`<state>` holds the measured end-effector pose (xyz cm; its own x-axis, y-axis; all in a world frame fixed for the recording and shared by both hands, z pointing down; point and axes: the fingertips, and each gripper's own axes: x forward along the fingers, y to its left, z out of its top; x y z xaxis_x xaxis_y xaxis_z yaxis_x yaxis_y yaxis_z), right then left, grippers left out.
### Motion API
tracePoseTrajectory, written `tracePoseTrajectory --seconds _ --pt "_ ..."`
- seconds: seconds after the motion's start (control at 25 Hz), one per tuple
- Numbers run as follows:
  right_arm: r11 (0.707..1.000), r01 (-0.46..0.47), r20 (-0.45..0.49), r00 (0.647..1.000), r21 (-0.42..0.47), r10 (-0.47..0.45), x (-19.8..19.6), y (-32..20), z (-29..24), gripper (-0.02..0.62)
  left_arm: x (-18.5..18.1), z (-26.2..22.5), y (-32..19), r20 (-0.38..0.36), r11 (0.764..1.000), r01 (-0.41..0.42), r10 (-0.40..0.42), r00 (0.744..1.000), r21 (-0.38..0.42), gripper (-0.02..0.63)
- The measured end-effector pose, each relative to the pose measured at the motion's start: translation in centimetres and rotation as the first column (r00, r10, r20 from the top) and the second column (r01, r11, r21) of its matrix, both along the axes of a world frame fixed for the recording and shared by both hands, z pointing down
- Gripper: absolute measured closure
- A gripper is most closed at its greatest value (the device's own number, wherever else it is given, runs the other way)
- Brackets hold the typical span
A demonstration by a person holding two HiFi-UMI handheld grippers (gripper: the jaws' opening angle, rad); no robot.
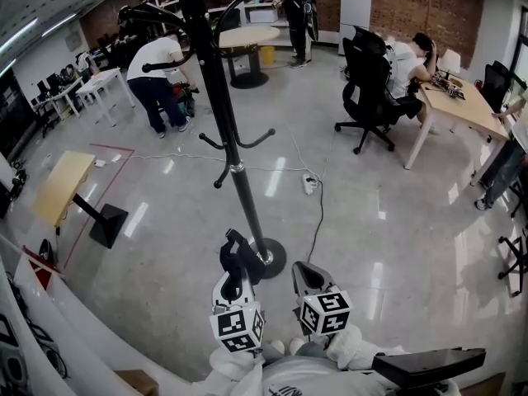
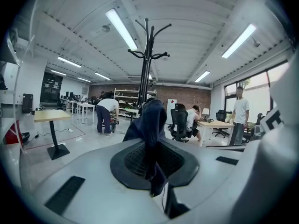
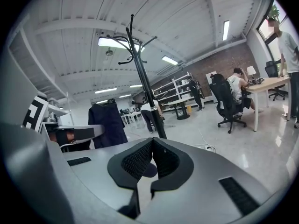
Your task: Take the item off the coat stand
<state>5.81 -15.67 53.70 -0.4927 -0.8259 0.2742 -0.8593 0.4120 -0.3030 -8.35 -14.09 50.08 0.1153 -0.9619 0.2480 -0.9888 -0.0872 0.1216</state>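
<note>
The black coat stand (image 1: 216,81) rises from its round base (image 1: 272,258) just ahead of me, and its hooks are bare. A dark navy cloth item (image 1: 241,254) hangs from my left gripper (image 1: 233,280), off the stand and close beside its base. In the left gripper view the cloth (image 2: 152,129) is pinched between the jaws of the left gripper (image 2: 152,160), with the stand (image 2: 148,55) behind it. My right gripper (image 1: 305,275) sits to the right of the base. It (image 3: 153,146) is shut with nothing in it; the cloth (image 3: 107,122) shows to its left.
A cable and power strip (image 1: 309,184) lie on the floor behind the stand. A small wooden table (image 1: 62,184) stands at left, an office chair (image 1: 367,89) and a desk (image 1: 462,106) at right. Several people work farther back.
</note>
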Motion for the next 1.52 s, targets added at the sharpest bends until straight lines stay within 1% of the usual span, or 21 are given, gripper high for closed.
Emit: tracePoseTrajectory --seconds 0.16,0.32,0.52,0.72,1.08,1.28,1.52 --pt "1.000 0.023 -0.010 1.000 0.011 -0.023 -1.4 1.2 -0.2 0.583 -0.7 0.1 1.0 -0.004 1.000 -0.001 0.001 1.000 0.006 0.583" --pt "0.999 0.033 -0.021 0.999 0.024 -0.033 -2.1 1.7 -0.5 0.583 -1.1 0.2 1.5 0.005 1.000 -0.002 0.002 1.000 0.019 0.583" --pt "0.998 0.043 -0.036 0.998 0.036 -0.041 -2.8 2.6 -1.0 0.583 -1.8 0.2 2.6 -0.004 1.000 0.002 -0.002 1.000 0.019 0.583" --pt "0.995 0.071 -0.086 0.994 0.069 -0.065 -3.2 3.3 -1.4 0.583 -1.9 0.2 3.1 -0.005 1.000 0.002 -0.002 1.000 0.018 0.583" --pt "0.996 0.066 -0.084 0.995 0.063 -0.061 -3.8 3.7 -1.2 0.583 -2.8 0.7 3.5 -0.018 1.000 0.012 -0.012 1.000 0.007 0.583" --pt "0.996 0.073 -0.079 0.995 0.055 -0.068 -3.7 3.6 -1.0 0.583 -2.6 1.3 3.6 -0.018 1.000 0.005 -0.005 1.000 -0.003 0.583" --pt "0.995 0.075 -0.078 0.994 0.058 -0.071 -3.9 3.4 -1.1 0.583 -2.7 1.2 3.3 -0.020 1.000 0.003 -0.003 1.000 0.003 0.583"
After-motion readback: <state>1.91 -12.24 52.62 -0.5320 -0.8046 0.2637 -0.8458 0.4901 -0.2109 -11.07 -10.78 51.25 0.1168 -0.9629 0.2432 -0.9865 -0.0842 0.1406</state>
